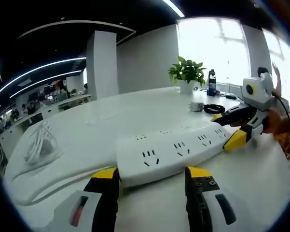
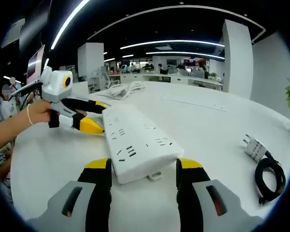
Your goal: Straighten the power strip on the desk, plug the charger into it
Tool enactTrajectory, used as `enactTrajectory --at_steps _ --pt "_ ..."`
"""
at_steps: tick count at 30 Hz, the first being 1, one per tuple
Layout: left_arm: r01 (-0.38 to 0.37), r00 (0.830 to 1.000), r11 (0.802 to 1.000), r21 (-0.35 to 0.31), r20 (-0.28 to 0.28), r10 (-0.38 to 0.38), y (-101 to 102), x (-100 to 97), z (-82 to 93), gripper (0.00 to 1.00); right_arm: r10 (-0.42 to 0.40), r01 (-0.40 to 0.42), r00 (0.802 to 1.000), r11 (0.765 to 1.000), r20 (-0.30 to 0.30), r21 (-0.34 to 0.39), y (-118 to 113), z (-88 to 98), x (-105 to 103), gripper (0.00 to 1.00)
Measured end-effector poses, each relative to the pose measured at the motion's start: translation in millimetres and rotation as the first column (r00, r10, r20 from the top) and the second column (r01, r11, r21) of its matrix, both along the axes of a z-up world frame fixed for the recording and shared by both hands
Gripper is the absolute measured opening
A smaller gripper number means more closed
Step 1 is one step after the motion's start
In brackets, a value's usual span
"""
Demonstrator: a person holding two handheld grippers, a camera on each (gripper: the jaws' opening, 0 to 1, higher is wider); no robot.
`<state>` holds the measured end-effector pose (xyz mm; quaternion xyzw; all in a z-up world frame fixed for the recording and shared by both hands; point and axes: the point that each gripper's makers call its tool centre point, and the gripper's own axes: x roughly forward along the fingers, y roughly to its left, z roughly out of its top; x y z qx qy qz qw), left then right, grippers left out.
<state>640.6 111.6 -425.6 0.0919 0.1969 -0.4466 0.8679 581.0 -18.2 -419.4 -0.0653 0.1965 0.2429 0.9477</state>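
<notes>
Your left claw (image 1: 152,175) is spread around one end of the white power strip (image 1: 171,150), your right claw (image 2: 143,166) spread around the other end. No readable writing on the strip. It lies flat on the tabletop (image 2: 222,125); charger (image 2: 255,146) lies near it.

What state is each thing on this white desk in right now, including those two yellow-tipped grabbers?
power strip: flat on the desk, sockets up, nothing plugged in, one end between each gripper's jaws
left gripper: open, jaws either side of one end of the strip
right gripper: open, jaws astride the other end
charger: unplugged, lying on the desk
black cable: coiled beside the charger
white cord: bundled, lying loose
</notes>
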Motion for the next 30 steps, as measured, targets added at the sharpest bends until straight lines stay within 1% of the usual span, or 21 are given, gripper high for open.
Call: enactTrajectory --at_steps 8,13,16,20,25,30 --pt "-0.003 1.0 1.0 -0.003 -0.003 0.003 1 0.2 0.3 0.55 0.014 -0.013 1.0 1.0 0.002 -0.008 -1 -0.6 0 0.53" --pt "-0.01 1.0 1.0 0.005 0.0 0.01 2 0.4 0.3 0.52 0.015 -0.015 1.0 1.0 0.007 -0.015 -2 -1.1 3 0.53" --pt "-0.016 1.0 1.0 -0.002 -0.001 0.016 1 0.2 0.5 0.51 0.013 -0.012 1.0 1.0 0.01 -0.02 -3 -1.3 5 0.53" --pt "-0.032 0.999 0.999 -0.003 -0.005 0.032 0 -0.9 0.8 0.51 0.012 -0.012 1.0 1.0 0.013 -0.024 -5 -1.7 6 0.53" --pt "-0.057 0.998 0.998 0.001 -0.007 0.057 -3 -2.8 0.7 0.51 0.014 -0.014 1.0 1.0 0.022 -0.012 -8 -2.5 10 0.52" --pt "-0.08 0.997 0.997 -0.006 -0.008 0.079 -5 -4.0 0.8 0.51 0.017 -0.017 1.0 1.0 0.017 -0.007 -11 -2.8 14 0.5"
